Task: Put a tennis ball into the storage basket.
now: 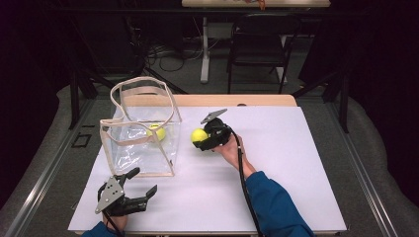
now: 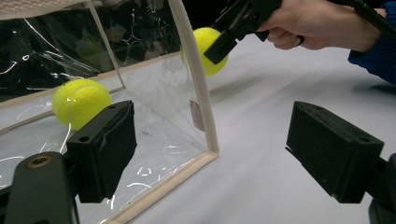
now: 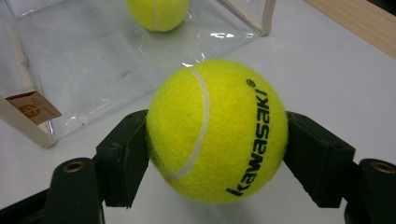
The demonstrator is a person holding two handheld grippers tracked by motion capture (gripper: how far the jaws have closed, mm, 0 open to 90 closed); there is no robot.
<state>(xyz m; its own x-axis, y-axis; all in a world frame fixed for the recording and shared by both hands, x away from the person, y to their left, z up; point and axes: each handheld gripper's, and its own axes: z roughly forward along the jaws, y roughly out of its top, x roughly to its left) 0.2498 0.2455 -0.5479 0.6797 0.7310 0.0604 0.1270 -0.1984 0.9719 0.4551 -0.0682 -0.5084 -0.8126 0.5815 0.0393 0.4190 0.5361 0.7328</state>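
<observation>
A: What's sitting nearest?
B: The left tongs [image 1: 132,190] are resting on the white desk [image 1: 296,163], jaws spread, pinching nothing.
A: And beyond them?
B: The right tongs [image 1: 201,139] are pinching a yellow Kawasaki tennis ball [image 3: 217,130] just beside the clear bag [image 1: 143,129], where a second tennis ball [image 1: 156,133] is lying inside.

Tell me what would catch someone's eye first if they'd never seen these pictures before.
Brightest is the yellow tennis ball, clamped between the jaws of the right gripper just right of the clear plastic bag. The bag stands open on the white table with a second tennis ball lying inside it. Near the table's front left corner, the left gripper sits with its jaws apart, holding nothing.
</observation>
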